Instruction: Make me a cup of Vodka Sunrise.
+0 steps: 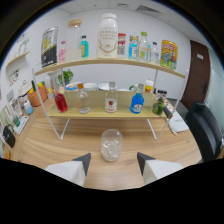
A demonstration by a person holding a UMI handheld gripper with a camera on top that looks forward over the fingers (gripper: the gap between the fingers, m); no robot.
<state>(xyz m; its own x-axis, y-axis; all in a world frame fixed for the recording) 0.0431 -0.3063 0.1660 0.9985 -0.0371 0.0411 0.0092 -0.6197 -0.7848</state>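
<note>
A clear drinking glass [111, 144] stands upright on the wooden tabletop [50, 145]. Its walls are see-through, and pale, lumpy contents that look like ice fill the lower part. It stands just ahead of the hand-held gripper [113, 164], centred on the gap between the two fingers and a little beyond their tips, touching neither. The fingers are spread wide apart with nothing held between them; only their dark tips and pale bodies show, and the rest is cut off below.

Behind the glass rises a two-tier shelf [107, 113] with a white wire frame and light wooden boards. On the lower board, from one side to the other, stand a bottle of red liquid [61, 101], a clear bottle [83, 101], a clear bottle with a red-and-white label [111, 100] directly beyond the glass, and a bottle of blue liquid [137, 102]. Further along that board lies a green cluster [159, 106] that cannot be identified. An orange container [37, 95] sits near the red bottle, beside the shelf's end.

The upper board carries a large white jar [107, 36], a tall clear jar with a cork-coloured lid [74, 40], a dark package [49, 47], a yellow package [169, 54] and several small bottles whose labels are too small to read. A dark chair [207, 127] stands well apart beside the tabletop, partly cut off, with a brown door [199, 67] behind it.
</note>
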